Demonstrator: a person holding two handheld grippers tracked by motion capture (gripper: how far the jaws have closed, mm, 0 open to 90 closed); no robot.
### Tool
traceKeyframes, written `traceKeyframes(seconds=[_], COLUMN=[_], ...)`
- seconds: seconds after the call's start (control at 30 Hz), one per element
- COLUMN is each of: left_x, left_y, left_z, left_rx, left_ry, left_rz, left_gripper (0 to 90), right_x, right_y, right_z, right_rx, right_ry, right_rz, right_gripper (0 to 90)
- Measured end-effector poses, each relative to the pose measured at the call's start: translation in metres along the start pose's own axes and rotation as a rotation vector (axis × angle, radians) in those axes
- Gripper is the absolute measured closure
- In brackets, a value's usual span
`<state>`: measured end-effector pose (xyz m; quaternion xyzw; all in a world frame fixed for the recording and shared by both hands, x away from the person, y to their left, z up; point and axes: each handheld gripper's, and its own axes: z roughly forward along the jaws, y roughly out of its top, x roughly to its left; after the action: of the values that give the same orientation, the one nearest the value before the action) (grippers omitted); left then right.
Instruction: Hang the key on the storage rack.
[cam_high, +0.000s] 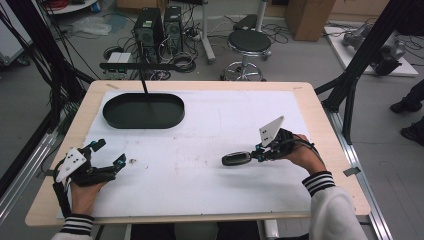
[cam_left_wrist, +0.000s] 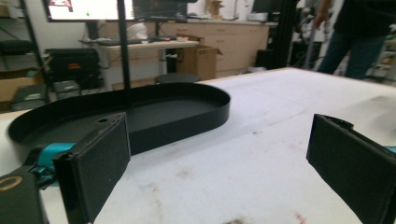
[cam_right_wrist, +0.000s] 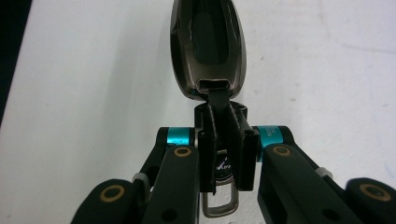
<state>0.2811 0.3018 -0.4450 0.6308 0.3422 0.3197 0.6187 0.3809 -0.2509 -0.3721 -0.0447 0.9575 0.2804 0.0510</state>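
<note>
A dark glossy key fob (cam_high: 236, 159) hangs just above the white sheet at mid-right, pointing left. My right gripper (cam_high: 255, 155) is shut on the black strap (cam_right_wrist: 218, 100) at the fob's end. In the right gripper view the fob (cam_right_wrist: 205, 46) juts out past the jaws, and a metal ring (cam_right_wrist: 218, 205) hangs behind them. My left gripper (cam_high: 111, 152) rests near the table's front left, its jaws wide open with nothing between them. In the left gripper view the gripper (cam_left_wrist: 219, 158) faces the black oval tray (cam_left_wrist: 205, 121).
The black oval tray (cam_high: 112, 117) lies at the back left with a thin black T-shaped stand (cam_high: 145, 85) rising by it. A white sheet (cam_high: 200, 190) covers the wooden table. A stool (cam_high: 249, 42) and computer towers (cam_high: 159, 27) stand beyond the far edge.
</note>
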Motion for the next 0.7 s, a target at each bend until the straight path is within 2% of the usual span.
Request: traceKeyframes(seconds=[0.1, 0.23, 0.33, 0.4, 0.47, 0.57, 0.7], left_x=[-0.001, -0.004, -0.006, -0.01, -0.013, -0.018, -0.022], left_y=[0.011, 0.027, 0.037, 0.044, 0.05, 0.058, 0.067], left_z=[0.005, 0.016, 0.025, 0.032, 0.037, 0.046, 0.056], left_rx=[0.021, 0.056, 0.104, 0.143, 0.155, 0.164, 0.171], left_ry=[-0.045, -0.136, -0.209, -0.256, -0.29, -0.331, -0.392], left_rz=[0.017, 0.031, 0.019, 0.026, 0.033, 0.047, 0.042], left_gripper=[6.8, 6.7, 7.2, 7.3, 7.3, 7.3, 7.2], right_x=[0.002, 0.003, 0.002, 0.001, 0.0, -0.001, -0.003], right_y=[0.004, 0.01, 0.018, 0.02, 0.027, 0.035, 0.047], right_z=[-0.005, -0.007, -0.007, -0.006, -0.005, -0.002, 0.0], right_rx=[-0.024, -0.058, -0.106, -0.116, -0.127, -0.153, -0.187], right_ry=[-0.013, -0.022, -0.017, -0.012, -0.012, -0.011, -0.013], right_rz=[-0.009, -0.011, -0.01, -0.02, -0.01, -0.022, -0.037], right_gripper=[83.2, 83.2, 83.2, 83.3, 83.3, 83.4, 83.4])
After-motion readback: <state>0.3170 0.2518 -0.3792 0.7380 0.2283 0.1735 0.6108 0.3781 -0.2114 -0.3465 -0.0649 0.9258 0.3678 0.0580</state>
